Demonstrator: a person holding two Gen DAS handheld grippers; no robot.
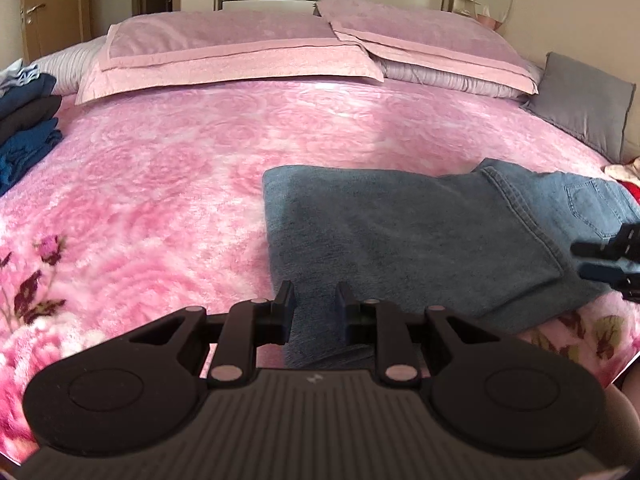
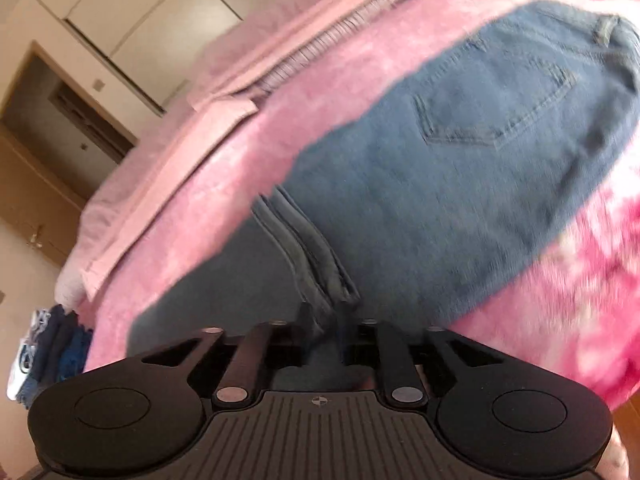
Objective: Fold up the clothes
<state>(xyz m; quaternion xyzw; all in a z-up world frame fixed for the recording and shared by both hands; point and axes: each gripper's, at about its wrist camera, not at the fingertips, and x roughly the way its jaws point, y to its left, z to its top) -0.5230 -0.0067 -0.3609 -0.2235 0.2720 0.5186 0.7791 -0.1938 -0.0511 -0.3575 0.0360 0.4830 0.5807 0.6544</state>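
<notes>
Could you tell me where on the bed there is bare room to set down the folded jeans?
The blanket lies bare between the pillows, the clothes stack at the left edge and the jeans. The right side is crowded: jeans, grey cushion, red garment.

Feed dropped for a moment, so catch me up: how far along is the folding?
Done: a stack of folded dark clothes sits at the bed's far left. In hand: the jeans lie folded over on the pink blanket; the left tool is at their near edge. Left: a red item waits beyond the jeans.
</notes>
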